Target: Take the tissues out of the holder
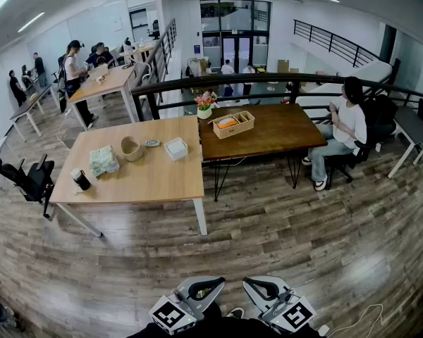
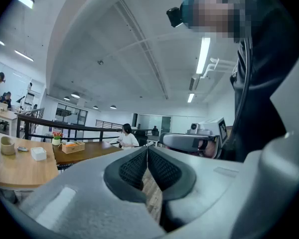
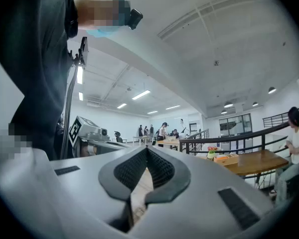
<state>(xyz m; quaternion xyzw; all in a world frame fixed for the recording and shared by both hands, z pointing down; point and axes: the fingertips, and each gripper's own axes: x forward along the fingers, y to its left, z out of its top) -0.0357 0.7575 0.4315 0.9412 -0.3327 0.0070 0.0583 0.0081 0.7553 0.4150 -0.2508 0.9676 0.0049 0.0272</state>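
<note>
Our left hand-held gripper (image 2: 147,156) has its two jaws pressed together, and nothing is between them. Our right hand-held gripper (image 3: 147,156) is the same, with its jaws together and nothing held. In the head view both sit side by side at the bottom edge, over the wooden floor (image 1: 282,238).

Well away from them we see a light surface (image 1: 148,182). Near its far right corner stands a white square holder (image 1: 175,148). Its top looks white too, so it seems to have the tissues in it, but it is too small for us to be sure. Neither hand-held gripper is near it.

Just left of the holder lies a little dish (image 1: 152,144). Next comes a round tan bowl (image 1: 130,148), open at the top. We cannot tell what is in it. Beside the bowl lies a green and white packet (image 1: 102,160). A small dark cup (image 1: 80,179) is near the left edge.

A dark surface (image 1: 275,136) touches the right side of the light one. On it is a wooden box (image 1: 233,124) with something orange and something pale inside. Near the box stands a white pot (image 1: 205,111) with pink and orange flowers in it.

A person (image 1: 347,129) sits at the right end of the dark surface.
</note>
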